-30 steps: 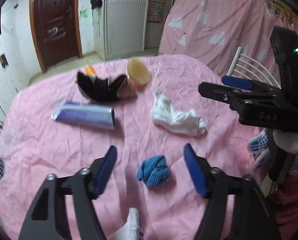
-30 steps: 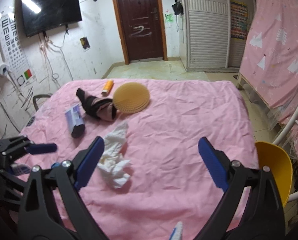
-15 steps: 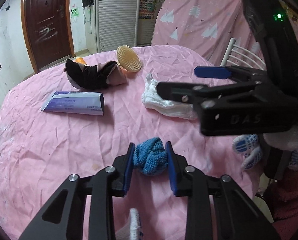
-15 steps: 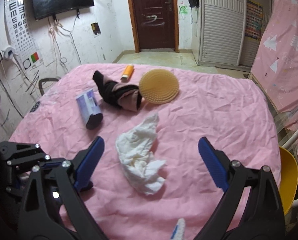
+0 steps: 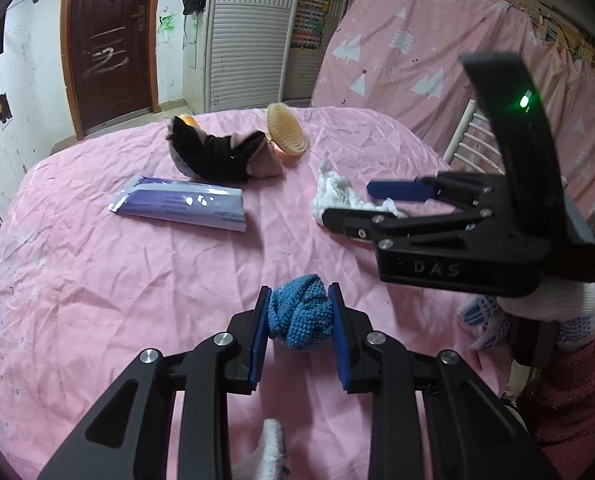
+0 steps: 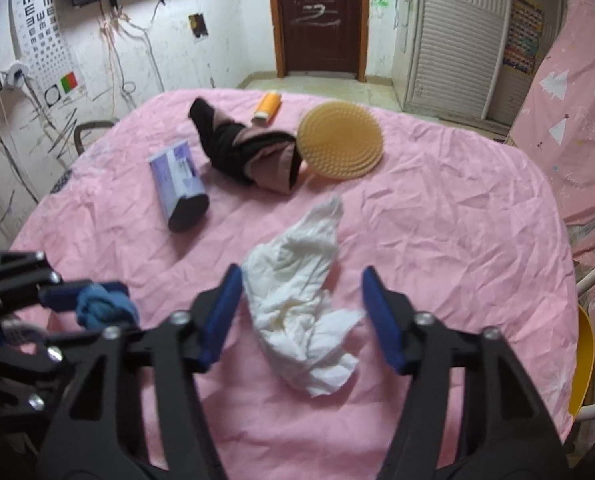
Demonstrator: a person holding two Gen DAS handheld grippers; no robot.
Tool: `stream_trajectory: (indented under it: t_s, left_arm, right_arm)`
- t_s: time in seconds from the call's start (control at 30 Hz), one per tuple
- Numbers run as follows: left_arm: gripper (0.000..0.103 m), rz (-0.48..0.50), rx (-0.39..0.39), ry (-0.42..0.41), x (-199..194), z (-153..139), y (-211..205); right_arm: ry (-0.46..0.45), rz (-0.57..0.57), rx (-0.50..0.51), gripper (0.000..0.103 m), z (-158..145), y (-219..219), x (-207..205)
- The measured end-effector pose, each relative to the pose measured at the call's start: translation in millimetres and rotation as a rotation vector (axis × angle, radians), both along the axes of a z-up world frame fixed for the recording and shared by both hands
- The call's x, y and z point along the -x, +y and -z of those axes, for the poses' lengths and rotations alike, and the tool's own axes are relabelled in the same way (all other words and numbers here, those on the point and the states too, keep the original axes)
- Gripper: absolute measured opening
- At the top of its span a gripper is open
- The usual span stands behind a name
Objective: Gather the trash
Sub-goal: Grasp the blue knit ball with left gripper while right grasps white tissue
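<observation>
A small blue knitted wad [image 5: 300,320] lies on the pink-covered table [image 5: 97,280] near its front edge. My left gripper [image 5: 298,300] is shut on it, a blue pad pressing each side; the right wrist view shows the same grip [image 6: 83,298] at lower left. A crumpled white tissue [image 6: 297,304] lies right of it. My right gripper [image 6: 302,280] straddles the tissue with its jaws closing. One pad is near the tissue's edge and the other stands apart from it. In the left wrist view the right gripper [image 5: 361,204] covers part of the tissue [image 5: 333,188].
Farther back lie a purple box [image 5: 181,204], a black and pink cloth [image 5: 217,152], a round orange bristle brush [image 5: 287,134] and a small orange bottle [image 6: 267,108]. A yellow chair seat [image 6: 583,360] and white rails stand off the right edge.
My left jaws have closed onto the blue wad. My right gripper has come down over the white tissue and its jaws have narrowed around it.
</observation>
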State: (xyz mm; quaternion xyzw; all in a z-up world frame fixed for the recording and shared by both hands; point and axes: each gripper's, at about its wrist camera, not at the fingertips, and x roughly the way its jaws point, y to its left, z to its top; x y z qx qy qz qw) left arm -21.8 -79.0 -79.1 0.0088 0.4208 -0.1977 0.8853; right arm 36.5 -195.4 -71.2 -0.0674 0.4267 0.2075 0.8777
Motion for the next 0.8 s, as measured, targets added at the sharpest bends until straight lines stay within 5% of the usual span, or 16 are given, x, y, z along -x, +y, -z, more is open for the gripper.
stream_trajectory:
  t_s: [0.1, 0.2, 0.8]
  left_arm:
    - [0.018, -0.011, -0.005, -0.014, 0.4, -4.4, 3.2]
    - [0.018, -0.022, -0.006, -0.022, 0.5, -7.5, 5.4]
    - [0.019, -0.080, -0.052, -0.078, -7.5, -24.5, 1.5]
  right_arm:
    - [0.004, -0.020, 0.026, 0.031, 2.9, 5.9, 0.6]
    - [-0.014, -0.011, 0.030, 0.028, 2.0, 6.5, 1.9]
    - [-0.146, 0.081, -0.052, 0.027, -37.5, -38.9, 11.8]
